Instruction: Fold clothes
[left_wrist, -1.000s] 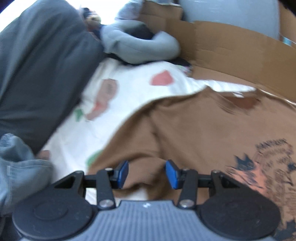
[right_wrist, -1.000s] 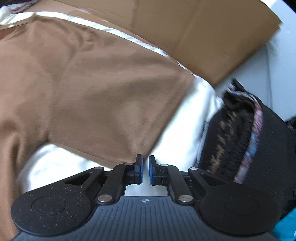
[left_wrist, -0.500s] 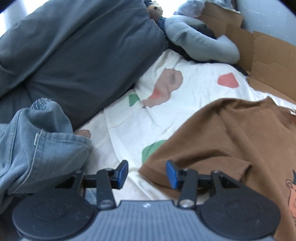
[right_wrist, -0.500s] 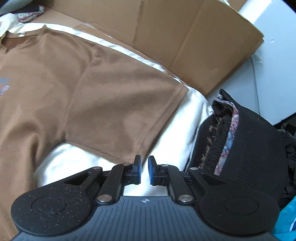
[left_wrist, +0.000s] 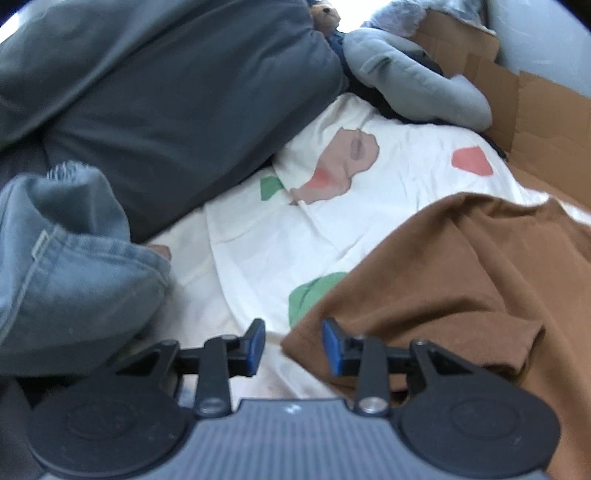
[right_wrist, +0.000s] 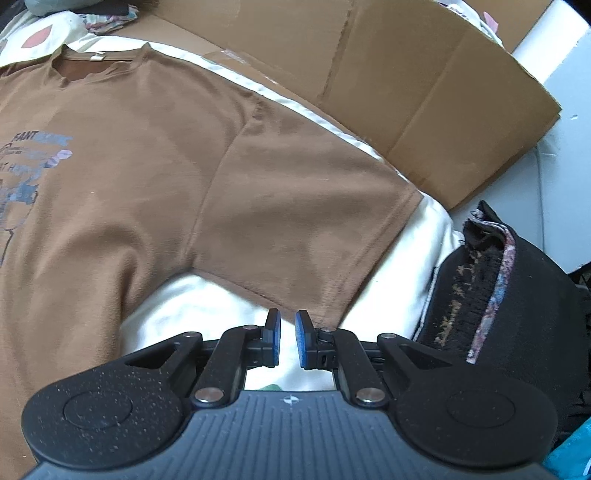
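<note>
Shirt: your brown T-shirt (right_wrist: 155, 155) lies face up and spread on the white patterned sheet (left_wrist: 369, 206), collar toward the cardboard (right_wrist: 424, 85), both sleeves out flat, nothing folded yet.
Left sleeve: its hem corner (left_wrist: 306, 332) now sits right at your left claw (left_wrist: 292, 347); a second ago that claw was over the shirt's body.
Left claw: partly open and just been closing, the sleeve corner between the pads but not yet pinched.
Right sleeve: its hem (right_wrist: 332, 295) lies just beyond your right claw (right_wrist: 287, 339).
Right claw: a narrow gap, just been opening from almost shut, with only sheet showing between the pads.
Meaning: you look set to take both sleeves for the first fold inward; neither is held yet.
Surroundings: jeans (left_wrist: 70, 258) and a grey duvet (left_wrist: 166, 99) crowd your left side, and a dark knitted garment (right_wrist: 517, 295) lies off the right sleeve.
</note>
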